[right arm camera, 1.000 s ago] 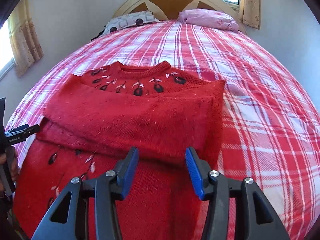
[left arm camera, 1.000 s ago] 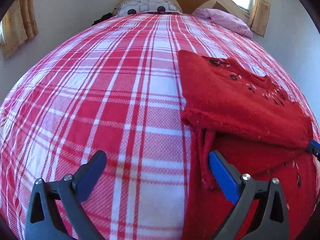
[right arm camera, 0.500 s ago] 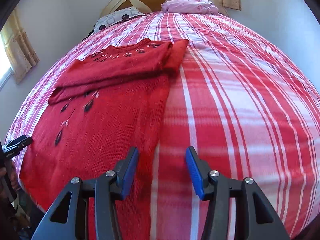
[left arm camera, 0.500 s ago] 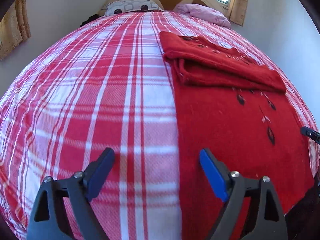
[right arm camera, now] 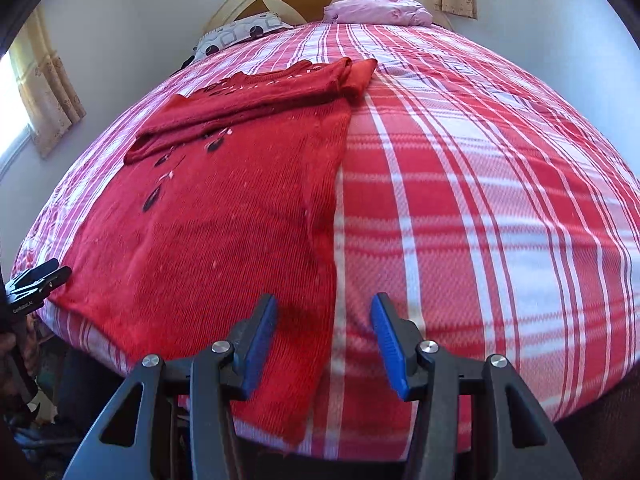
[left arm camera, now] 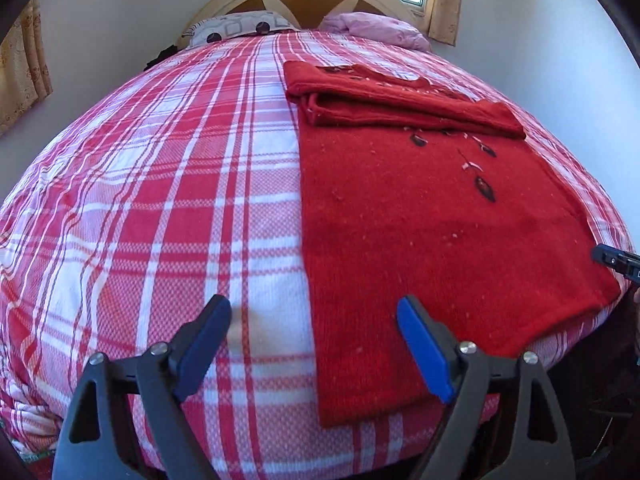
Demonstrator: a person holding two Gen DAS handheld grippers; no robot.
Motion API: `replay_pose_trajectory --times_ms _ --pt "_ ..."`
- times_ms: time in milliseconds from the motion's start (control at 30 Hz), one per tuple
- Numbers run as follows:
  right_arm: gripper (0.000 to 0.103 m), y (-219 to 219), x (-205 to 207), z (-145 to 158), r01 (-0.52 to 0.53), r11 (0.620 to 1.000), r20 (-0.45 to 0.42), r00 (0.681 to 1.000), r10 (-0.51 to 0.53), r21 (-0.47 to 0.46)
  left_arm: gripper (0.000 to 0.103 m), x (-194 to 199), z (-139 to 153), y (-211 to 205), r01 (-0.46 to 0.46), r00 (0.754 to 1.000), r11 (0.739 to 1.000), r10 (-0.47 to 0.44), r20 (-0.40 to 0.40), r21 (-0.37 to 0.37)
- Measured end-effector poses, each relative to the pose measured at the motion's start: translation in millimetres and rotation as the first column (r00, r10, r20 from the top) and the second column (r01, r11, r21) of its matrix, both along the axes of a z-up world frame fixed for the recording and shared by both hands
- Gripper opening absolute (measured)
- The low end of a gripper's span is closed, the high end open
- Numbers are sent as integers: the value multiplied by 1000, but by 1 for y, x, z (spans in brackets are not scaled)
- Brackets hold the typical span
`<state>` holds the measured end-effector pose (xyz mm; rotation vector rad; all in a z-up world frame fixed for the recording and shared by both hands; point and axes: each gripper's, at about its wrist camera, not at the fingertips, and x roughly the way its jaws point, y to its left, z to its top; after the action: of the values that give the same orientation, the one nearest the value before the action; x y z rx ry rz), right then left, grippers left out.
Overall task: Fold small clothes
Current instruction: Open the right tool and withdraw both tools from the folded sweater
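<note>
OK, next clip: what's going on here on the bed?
A person with a gripper in each hand is folding a red sweater laid on a plaid bedspread. Its sleeves lie folded across the chest; the body lies flat toward the foot of the bed. The left gripper and right gripper hang open over the hem's two corners, gripping nothing. The left jaws have just been closing a little, with nothing pinched.

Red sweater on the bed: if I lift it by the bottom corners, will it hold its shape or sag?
The red sweater is a soft knit lying flat, so it would likely sag between two held corners. Its sleeves are only laid across the chest and may slide off. The knit looks thick, so it is probably somewhat heavy and unlikely to slip on the plaid bedspread.
</note>
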<state>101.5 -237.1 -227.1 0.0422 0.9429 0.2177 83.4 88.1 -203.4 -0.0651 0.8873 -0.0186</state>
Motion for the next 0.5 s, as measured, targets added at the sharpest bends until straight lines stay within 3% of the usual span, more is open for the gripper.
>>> replay_pose_trajectory --times_ms 200,500 --pt "50 0 -15 -2 -2 1000 -15 1000 3 22 86 -10 0 -2 8 1000 1000 -8 -5 -27" --pt "49 6 -30 -5 -19 999 -11 1000 19 31 86 -16 -1 -9 9 1000 1000 -9 -6 9"
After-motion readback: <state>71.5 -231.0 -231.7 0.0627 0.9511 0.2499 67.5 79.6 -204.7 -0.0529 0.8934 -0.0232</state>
